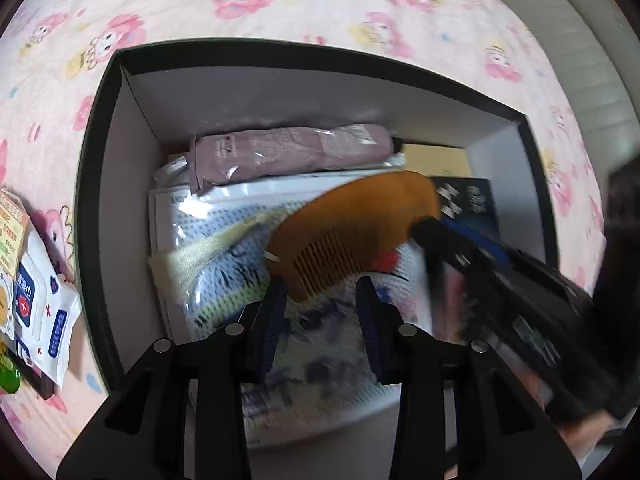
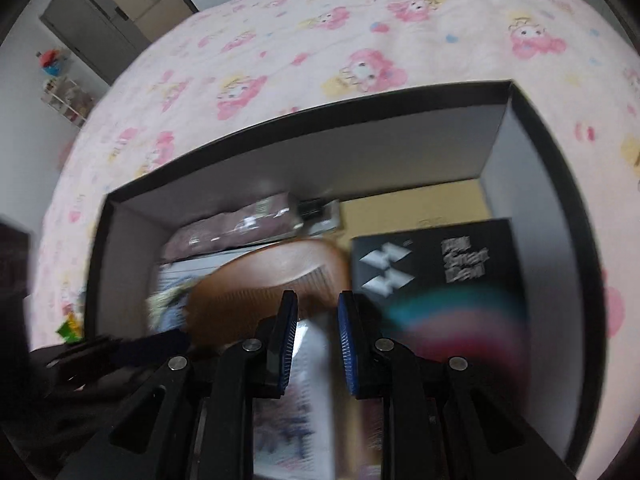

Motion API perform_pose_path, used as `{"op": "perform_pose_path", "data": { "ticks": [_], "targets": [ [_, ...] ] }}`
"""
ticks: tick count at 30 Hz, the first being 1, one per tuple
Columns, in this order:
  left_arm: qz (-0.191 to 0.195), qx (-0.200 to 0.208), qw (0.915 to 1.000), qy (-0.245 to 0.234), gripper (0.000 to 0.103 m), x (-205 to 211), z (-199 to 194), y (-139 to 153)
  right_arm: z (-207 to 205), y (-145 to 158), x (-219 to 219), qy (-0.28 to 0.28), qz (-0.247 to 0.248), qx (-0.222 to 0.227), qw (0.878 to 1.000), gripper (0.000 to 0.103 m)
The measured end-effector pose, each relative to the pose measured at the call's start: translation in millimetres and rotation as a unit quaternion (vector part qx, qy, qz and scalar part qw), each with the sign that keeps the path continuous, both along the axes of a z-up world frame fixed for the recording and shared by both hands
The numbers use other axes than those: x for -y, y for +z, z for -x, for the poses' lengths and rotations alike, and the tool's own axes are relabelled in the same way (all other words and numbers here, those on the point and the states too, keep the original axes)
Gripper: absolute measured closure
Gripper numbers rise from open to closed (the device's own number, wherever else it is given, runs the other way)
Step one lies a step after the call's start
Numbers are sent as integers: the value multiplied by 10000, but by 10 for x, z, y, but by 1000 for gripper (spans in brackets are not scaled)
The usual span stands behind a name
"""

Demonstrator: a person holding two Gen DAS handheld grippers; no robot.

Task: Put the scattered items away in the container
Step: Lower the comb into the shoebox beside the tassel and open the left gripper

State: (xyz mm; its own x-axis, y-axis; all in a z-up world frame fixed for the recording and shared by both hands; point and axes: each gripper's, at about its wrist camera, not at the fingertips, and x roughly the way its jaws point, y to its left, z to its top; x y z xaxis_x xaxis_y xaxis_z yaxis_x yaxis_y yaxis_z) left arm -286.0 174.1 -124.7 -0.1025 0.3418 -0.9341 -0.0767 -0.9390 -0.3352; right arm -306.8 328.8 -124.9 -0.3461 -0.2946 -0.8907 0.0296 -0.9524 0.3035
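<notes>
1. Nearest first, we log the left gripper [image 1: 322,300] poised over the box [image 1: 96,200] with its jaws apart and nothing between the pads; the comb [image 1: 352,228] sits just past its fingertips.
2. We see the right gripper [image 2: 318,312] with jaws parted by a narrow gap and nothing clearly pinched. In the left view its blurred tip meets the comb's right end, but we cannot tell whether that is a grip or only contact.
3. Risk, as we judge it: the comb lies tilted on a slick plastic-wrapped packet [image 1: 224,240]. A release or nudge from the right side could send it sliding or wedge it on edge against the black carton [image 2: 436,264].
4. Second risk: both tools crowd the same corner of the box, so a careless withdrawal could knock them together or hook the cream tassel [image 1: 208,252] and drag the comb.
5. Box contents, near to far: the printed packet, comb on top, black carton to the right, then a mauve folded umbrella [image 1: 288,152] along the far wall, with bare tan floor beside it.
6. Outside, on the pink bedspread [image 1: 280,4] left of the box, a wipes pack [image 1: 40,300] and small packets are not yet tidied.
</notes>
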Motion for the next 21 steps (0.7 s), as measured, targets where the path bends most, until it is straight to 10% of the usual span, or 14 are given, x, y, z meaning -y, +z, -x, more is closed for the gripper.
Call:
{"op": "perform_pose_path", "data": {
  "ticks": [5,21],
  "targets": [
    [463,-185,9984,260,70,10,86,32,44,90,-45,-184,-747,-368,9964,85],
    [-91,-345,9993,73,68,134,-167,234,83,-24,-221,-181,357,89,9992,77]
  ]
}}
